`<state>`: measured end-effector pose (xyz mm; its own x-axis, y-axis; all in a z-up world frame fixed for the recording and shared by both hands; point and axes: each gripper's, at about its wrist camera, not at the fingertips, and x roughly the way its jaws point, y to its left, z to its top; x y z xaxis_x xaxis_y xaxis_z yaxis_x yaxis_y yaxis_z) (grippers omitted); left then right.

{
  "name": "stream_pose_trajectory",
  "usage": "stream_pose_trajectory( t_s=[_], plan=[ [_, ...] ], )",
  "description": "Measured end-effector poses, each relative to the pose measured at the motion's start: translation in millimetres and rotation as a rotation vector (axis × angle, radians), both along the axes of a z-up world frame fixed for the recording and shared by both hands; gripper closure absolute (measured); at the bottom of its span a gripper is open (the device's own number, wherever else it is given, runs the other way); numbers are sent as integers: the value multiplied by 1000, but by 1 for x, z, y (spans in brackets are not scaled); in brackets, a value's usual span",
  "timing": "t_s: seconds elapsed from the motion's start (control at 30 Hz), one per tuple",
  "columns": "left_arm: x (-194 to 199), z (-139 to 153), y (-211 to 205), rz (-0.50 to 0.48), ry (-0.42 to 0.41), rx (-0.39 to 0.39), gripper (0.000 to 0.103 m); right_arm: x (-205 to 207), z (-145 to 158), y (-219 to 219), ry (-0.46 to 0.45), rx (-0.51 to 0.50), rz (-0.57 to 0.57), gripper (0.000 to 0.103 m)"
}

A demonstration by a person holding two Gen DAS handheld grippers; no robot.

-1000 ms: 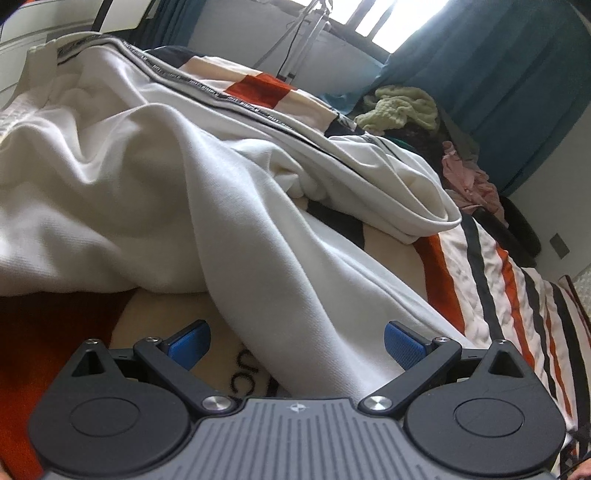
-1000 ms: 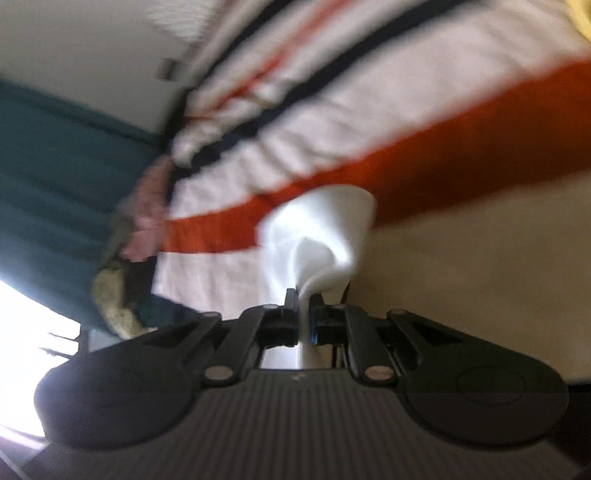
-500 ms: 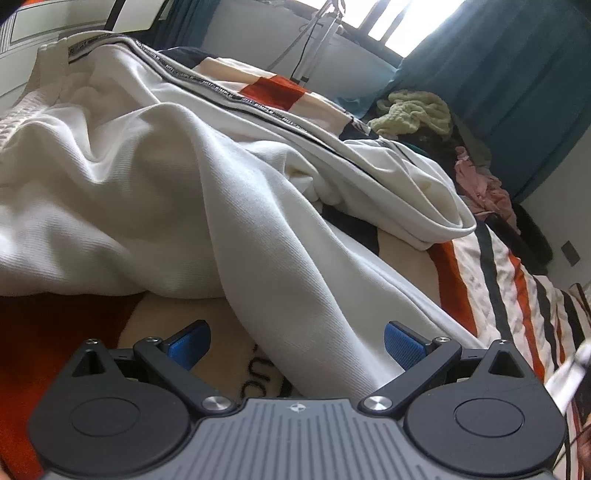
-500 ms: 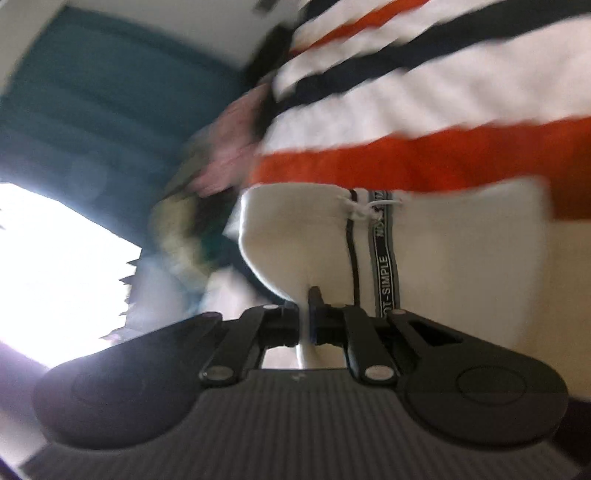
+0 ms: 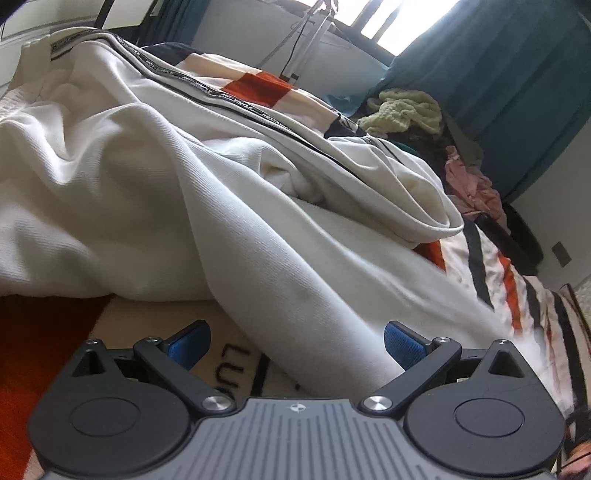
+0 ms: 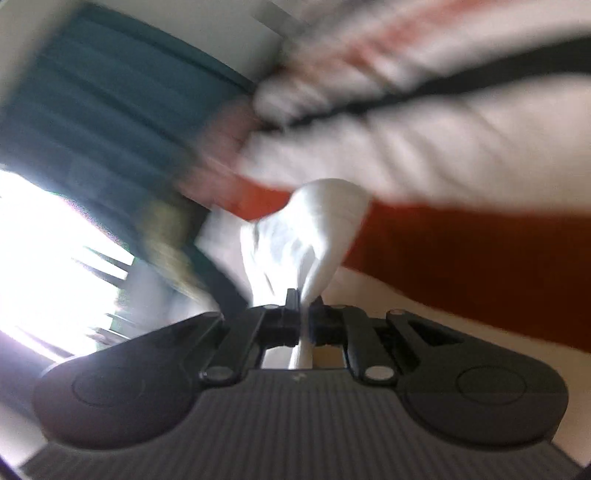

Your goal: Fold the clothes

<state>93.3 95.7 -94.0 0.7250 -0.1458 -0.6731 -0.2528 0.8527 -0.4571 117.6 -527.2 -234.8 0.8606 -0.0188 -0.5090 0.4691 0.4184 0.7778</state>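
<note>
The white garment [image 5: 192, 206] lies rumpled across the striped blanket [image 5: 506, 273] on the bed, its printed side tape running toward the far end. The left gripper [image 5: 295, 341] hovers low over one fold with its blue pads [image 5: 400, 345] spread wide, gripping nothing. The right gripper [image 6: 303, 314] is pinched tight on a bunched end of the same white fabric; its view is heavily blurred. A pile of other clothes [image 5: 410, 110] sits near the teal curtain [image 5: 517, 74].

Teal curtains [image 5: 517, 74], bright window [image 5: 399, 22]
</note>
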Motion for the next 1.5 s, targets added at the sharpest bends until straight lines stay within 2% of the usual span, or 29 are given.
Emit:
stream_pose_trajectory(
  t_s=[0.07, 0.1, 0.13, 0.2, 0.3, 0.37, 0.43, 0.47, 0.57, 0.67, 0.8, 0.83, 0.9, 0.97, 1.0, 1.03, 1.07, 1.13, 1.27, 1.4, 1.5],
  plan=[
    [-4, 2, 6, 27, -3, -15, 2, 3, -27, -8, 135, 32, -7, 95],
    [-7, 4, 13, 46, 1, -30, 2, 3, -35, -9, 158, 51, -16, 95],
    [-10, 6, 21, 65, 5, -51, 2, 2, -38, -10, 158, 71, -26, 95],
    [-23, 9, 51, 160, 28, -157, 2, 1, -43, -10, 157, 107, -45, 95],
    [-49, 13, 103, 355, 71, -320, 2, 0, -34, -4, 141, 71, -24, 95],
    [-67, 14, 133, 459, 84, -388, 3, 0, -30, 4, 145, 39, -17, 95],
    [-79, 13, 152, 535, 88, -444, 3, -3, -31, 6, 139, 54, -34, 95],
    [-82, 11, 159, 566, 98, -473, 3, -2, -32, 7, 138, 67, -45, 95],
    [-78, -3, 171, 574, 154, -562, 6, 0, -36, 8, 138, 100, -71, 95],
    [-73, -17, 175, 609, 190, -576, 11, -2, -39, 7, 135, 124, -76, 95],
    [-57, -12, 158, 514, 223, -472, 11, -1, -42, 5, 132, 146, -77, 95],
    [-55, -11, 157, 520, 223, -459, 11, -1, -43, 5, 133, 147, -78, 95],
    [-58, -13, 162, 583, 211, -460, 19, -2, -43, 6, 135, 148, -82, 95],
    [-64, -16, 169, 665, 205, -486, 36, -3, -43, 6, 125, 154, -89, 95],
    [-67, -17, 172, 701, 201, -498, 41, -4, -43, 6, 116, 159, -94, 95],
    [-70, -17, 174, 719, 195, -509, 51, -4, -43, 6, 107, 165, -99, 95],
    [-72, -16, 175, 731, 183, -513, 56, -5, -43, 5, 98, 170, -103, 95],
    [-73, -5, 177, 710, 125, -484, 82, -8, -42, 5, 68, 173, -112, 95],
    [-79, 27, 188, 637, 26, -408, 89, -11, -30, 8, 43, 127, -100, 95],
    [-99, 73, 226, 602, -64, -423, 91, -20, -21, 8, 7, 133, -129, 96],
    [-110, 97, 241, 559, -88, -455, 91, -35, -9, 9, -48, 108, -190, 97]
  ],
)
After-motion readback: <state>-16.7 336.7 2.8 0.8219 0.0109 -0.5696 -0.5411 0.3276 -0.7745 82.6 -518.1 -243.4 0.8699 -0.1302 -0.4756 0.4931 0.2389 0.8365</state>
